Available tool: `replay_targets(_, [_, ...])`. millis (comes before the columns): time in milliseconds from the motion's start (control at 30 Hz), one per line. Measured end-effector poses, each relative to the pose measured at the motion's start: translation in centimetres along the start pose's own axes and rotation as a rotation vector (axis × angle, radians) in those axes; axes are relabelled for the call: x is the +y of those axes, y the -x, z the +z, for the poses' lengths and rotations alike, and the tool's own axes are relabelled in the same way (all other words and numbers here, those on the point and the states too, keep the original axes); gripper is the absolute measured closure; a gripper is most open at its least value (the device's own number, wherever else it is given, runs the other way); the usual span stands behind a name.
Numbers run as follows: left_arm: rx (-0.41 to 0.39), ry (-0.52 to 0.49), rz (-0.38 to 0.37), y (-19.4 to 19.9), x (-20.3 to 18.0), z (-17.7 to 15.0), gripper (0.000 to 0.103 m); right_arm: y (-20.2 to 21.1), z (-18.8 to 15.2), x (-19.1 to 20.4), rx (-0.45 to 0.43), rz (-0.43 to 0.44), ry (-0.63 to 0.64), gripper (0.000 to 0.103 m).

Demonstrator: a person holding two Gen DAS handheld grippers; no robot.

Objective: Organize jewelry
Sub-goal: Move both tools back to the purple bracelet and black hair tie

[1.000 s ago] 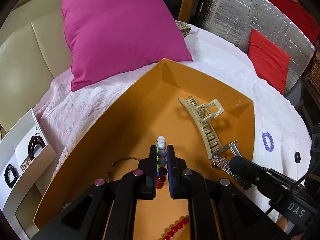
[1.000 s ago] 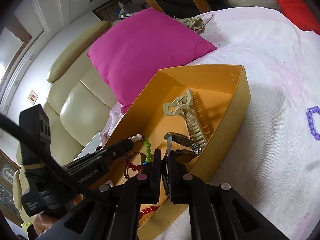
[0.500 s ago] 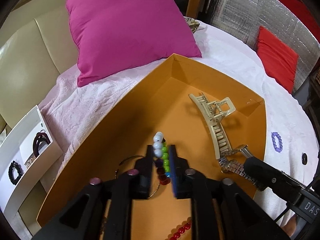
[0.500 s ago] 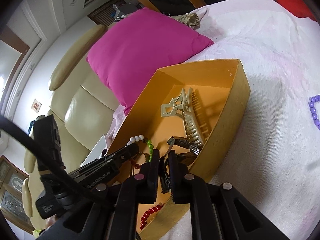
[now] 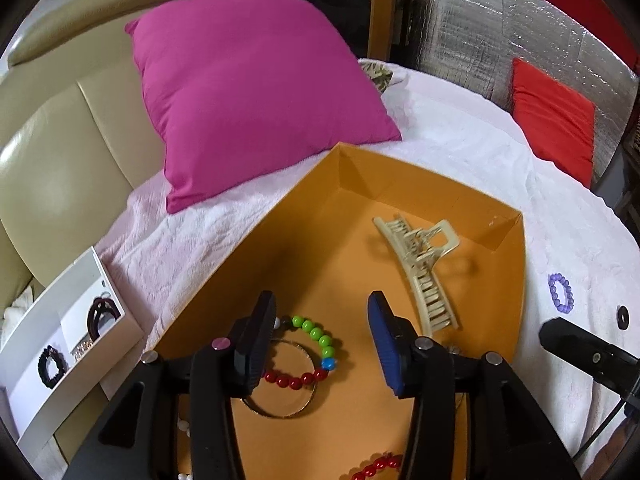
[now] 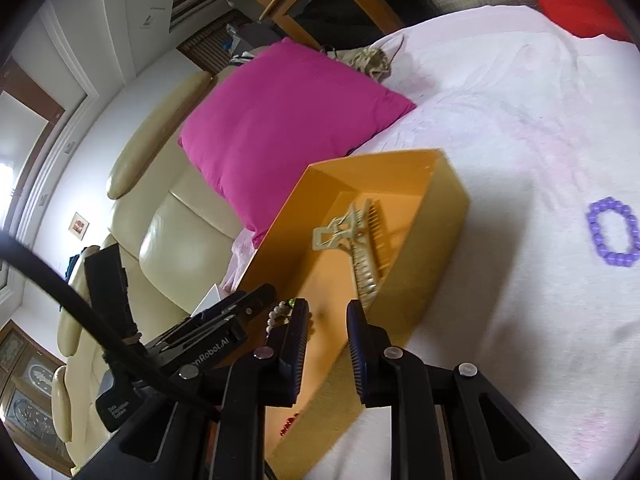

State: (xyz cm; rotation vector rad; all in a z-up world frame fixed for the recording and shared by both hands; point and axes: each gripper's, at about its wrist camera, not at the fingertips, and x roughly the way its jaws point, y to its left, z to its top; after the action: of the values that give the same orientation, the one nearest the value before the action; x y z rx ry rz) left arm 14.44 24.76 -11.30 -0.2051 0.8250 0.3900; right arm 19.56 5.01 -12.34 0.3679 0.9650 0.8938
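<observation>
An orange box (image 5: 508, 280) lies on the white bed cover; it also shows in the right wrist view (image 6: 436, 216). Inside lie a cream hair claw (image 5: 424, 256), a multicoloured bead bracelet (image 5: 316, 340) over a thin gold bangle (image 5: 280, 412), and a red bead string (image 5: 376, 468). My left gripper (image 5: 322, 332) is open and empty above the bracelet. My right gripper (image 6: 328, 328) is open and empty over the box's near end; the claw (image 6: 360, 248) lies just beyond it. A purple bead bracelet (image 6: 612, 232) lies on the cover right of the box, also in the left wrist view (image 5: 560, 294).
A magenta pillow (image 5: 248, 108) leans against the cream headboard (image 5: 60, 152) behind the box. A white box (image 5: 60, 344) with dark bracelets sits at the left. A red cushion (image 5: 552, 116) and silver foil panel (image 5: 500, 28) stand at the back right.
My left gripper let go of the multicoloured bracelet, which now lies in the box, and lifted. My right gripper released the watch into the box, opened and drew back.
</observation>
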Motion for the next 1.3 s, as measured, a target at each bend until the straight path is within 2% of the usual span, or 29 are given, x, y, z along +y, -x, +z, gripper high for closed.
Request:
replay_targets(233, [-0.072, -0.050, 0.009, 1.4, -2.6, 0.4, 0.049, 3.6, -0.1, -2.6, -0.027, -0.060, -0.016, 0.081])
replay_targets(400, [-0.090, -0.089, -0.004, 2.0, -5.4, 0.5, 0.049, 6.8, 0.0, -4.7, -0.052, -0.105, -0.036, 0.081])
replay_targets(667, [-0.089, -0.156, -0.031, 2.2, -10.0, 0.4, 0.048, 12.3, -0.1, -8.0, -0.101, -0.177, -0.067, 0.076])
replay_targets(800, [-0.082, -0.186, -0.043, 2.0, -12.0, 0.1, 0.046, 14.9, -0.4, -9.8, -0.137, -0.211, -0.090, 0.062])
replay_targets(867, [-0.080, -0.199, -0.049, 2.0, -12.9, -0.1, 0.042, 15.8, -0.5, -10.6, -0.151, -0.223, -0.099, 0.062])
replay_targets(1033, [-0.078, -0.248, -0.057, 1.8, -15.4, -0.8, 0.042, 18.4, -1.2, -13.5, -0.202, -0.239, -0.153, 0.062])
replay_targets(1300, [-0.053, -0.311, -0.071, 1.1, -19.0, -1.6, 0.041, 20.0, -1.0, -16.9, -0.231, -0.244, -0.256, 0.062])
